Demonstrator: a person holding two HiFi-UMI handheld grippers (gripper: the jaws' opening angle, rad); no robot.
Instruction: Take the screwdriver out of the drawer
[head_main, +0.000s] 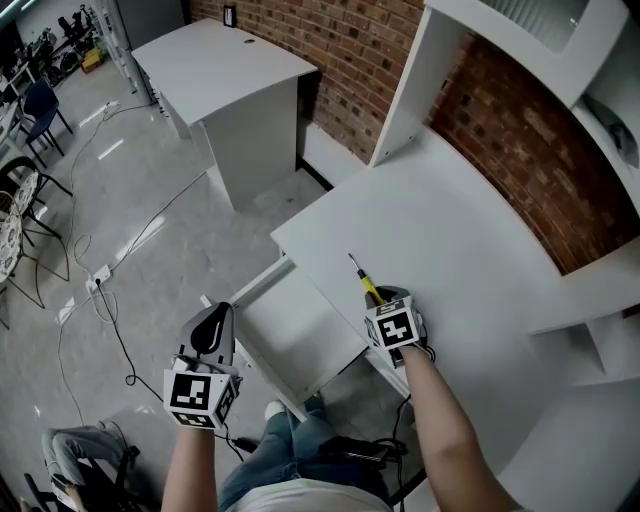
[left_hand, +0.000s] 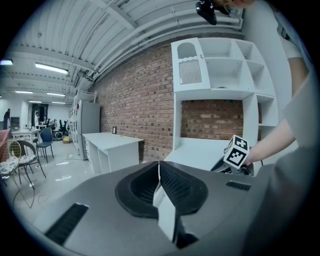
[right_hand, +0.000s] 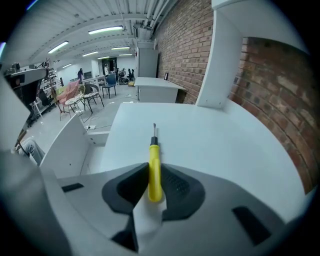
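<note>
A screwdriver (head_main: 366, 281) with a yellow handle (right_hand: 154, 170) and a thin dark shaft sticks out of my right gripper (head_main: 385, 300), which is shut on the handle above the white desk top (head_main: 450, 250). The tip points away across the desk. The white drawer (head_main: 295, 325) stands pulled out below the desk's front edge, with nothing visible inside. My left gripper (head_main: 210, 335) hovers off the drawer's left side, jaws shut with nothing between them (left_hand: 159, 185). In the left gripper view the right gripper's marker cube (left_hand: 236, 152) shows at the right.
A brick wall (head_main: 530, 150) and white shelf unit (left_hand: 220, 70) rise behind the desk. A second white desk (head_main: 225, 85) stands across the floor at the upper left. Cables (head_main: 100, 290) trail over the floor, chairs (head_main: 25, 215) at far left. The person's legs (head_main: 290, 450) are below the drawer.
</note>
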